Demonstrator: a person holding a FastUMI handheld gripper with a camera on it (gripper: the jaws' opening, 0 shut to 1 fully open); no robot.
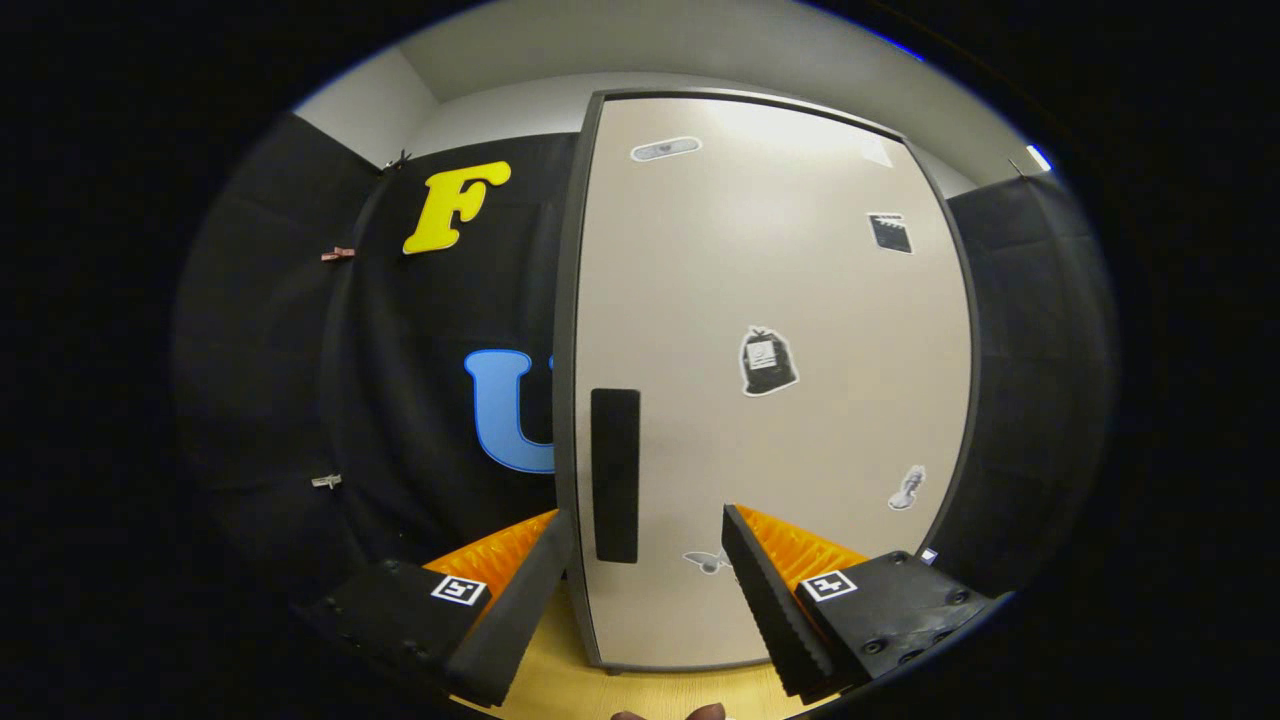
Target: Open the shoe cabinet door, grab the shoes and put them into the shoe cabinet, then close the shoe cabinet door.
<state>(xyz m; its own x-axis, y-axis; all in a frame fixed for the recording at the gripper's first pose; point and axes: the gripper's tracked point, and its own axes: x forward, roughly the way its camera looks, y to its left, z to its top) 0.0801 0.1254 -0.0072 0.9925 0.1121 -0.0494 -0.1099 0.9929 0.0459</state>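
- The gripper (648,560) has its fingers spread wide apart and nothing is held between them; the black ribbed pads face each other across an open gap.
- Just ahead of the fingers stands the shoe cabinet (770,380), a tall beige unit with a dark grey frame, its door (800,420) closed flush.
- The door's black vertical handle (615,475) sits near the left edge of the door, in line with the gap between the fingers and closer to the left finger's tip (550,545).
- Several small stickers (767,361) are scattered over the door's front.
- The cabinet stands on a light wooden floor (570,680), a strip of which is visible below and between the fingers.
- Black cloth (400,350) hangs on both sides of the cabinet, forming the booth's wall, fastened with small clips (337,254) on the left.
- Above the cloth are a pale grey room wall (370,100) and ceiling.
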